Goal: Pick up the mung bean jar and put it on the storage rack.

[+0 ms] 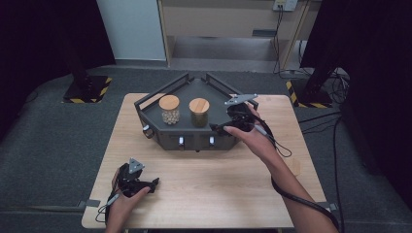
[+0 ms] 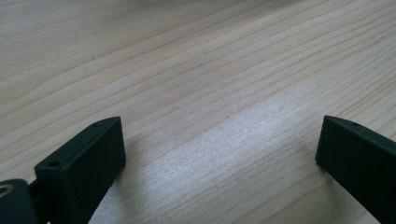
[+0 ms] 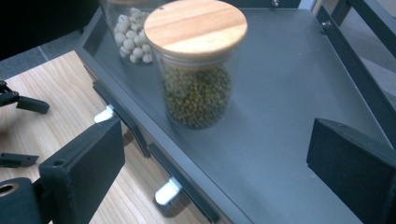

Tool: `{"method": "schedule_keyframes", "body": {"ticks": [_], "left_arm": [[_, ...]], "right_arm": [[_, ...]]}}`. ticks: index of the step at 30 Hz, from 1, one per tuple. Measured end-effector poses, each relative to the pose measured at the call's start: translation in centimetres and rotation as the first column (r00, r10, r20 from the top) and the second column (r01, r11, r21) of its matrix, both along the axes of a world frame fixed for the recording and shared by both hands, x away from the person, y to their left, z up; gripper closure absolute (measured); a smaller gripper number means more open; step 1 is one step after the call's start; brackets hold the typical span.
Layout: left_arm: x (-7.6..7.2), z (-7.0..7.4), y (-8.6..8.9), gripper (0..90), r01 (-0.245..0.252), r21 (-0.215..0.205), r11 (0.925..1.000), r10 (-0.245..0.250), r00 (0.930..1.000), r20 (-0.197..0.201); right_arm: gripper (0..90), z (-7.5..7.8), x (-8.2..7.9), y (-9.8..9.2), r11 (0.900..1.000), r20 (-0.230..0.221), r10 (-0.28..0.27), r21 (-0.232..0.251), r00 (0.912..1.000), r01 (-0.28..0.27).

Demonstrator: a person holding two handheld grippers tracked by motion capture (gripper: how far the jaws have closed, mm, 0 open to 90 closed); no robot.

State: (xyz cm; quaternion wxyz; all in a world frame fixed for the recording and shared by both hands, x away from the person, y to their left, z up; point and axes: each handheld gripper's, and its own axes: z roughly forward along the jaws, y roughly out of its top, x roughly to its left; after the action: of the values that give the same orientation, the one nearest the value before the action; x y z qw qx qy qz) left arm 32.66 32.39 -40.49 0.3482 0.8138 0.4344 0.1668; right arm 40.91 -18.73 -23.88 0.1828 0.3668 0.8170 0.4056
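Right gripper (image 1: 228,125) hovering at tray's (image 3: 289,93) right edge, fingers wide, lining up for green-bean jar (image 3: 196,65). Left gripper (image 1: 145,185) idling near desk's (image 1: 218,194) front-left corner, fingers wide, nothing held.

In the right gripper view, the pale-bean jar (image 3: 130,28) is cut off by the top edge and partly hidden.

No readable text, label, brand or number on any surface in these views.
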Motion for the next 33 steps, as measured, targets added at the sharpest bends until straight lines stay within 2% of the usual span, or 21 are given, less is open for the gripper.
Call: {"method": "schedule_keyframes", "body": {"ticks": [33], "left_arm": [[0.0, 0.0, 0.0, 0.0, 0.0, 0.0, 1.0, 0.0, 1.0, 0.0]], "right_arm": [[4.0, -0.7, -3.5, -4.5, 1.0, -0.006, -0.021, 0.001, 0.9998, 0.021]]}}
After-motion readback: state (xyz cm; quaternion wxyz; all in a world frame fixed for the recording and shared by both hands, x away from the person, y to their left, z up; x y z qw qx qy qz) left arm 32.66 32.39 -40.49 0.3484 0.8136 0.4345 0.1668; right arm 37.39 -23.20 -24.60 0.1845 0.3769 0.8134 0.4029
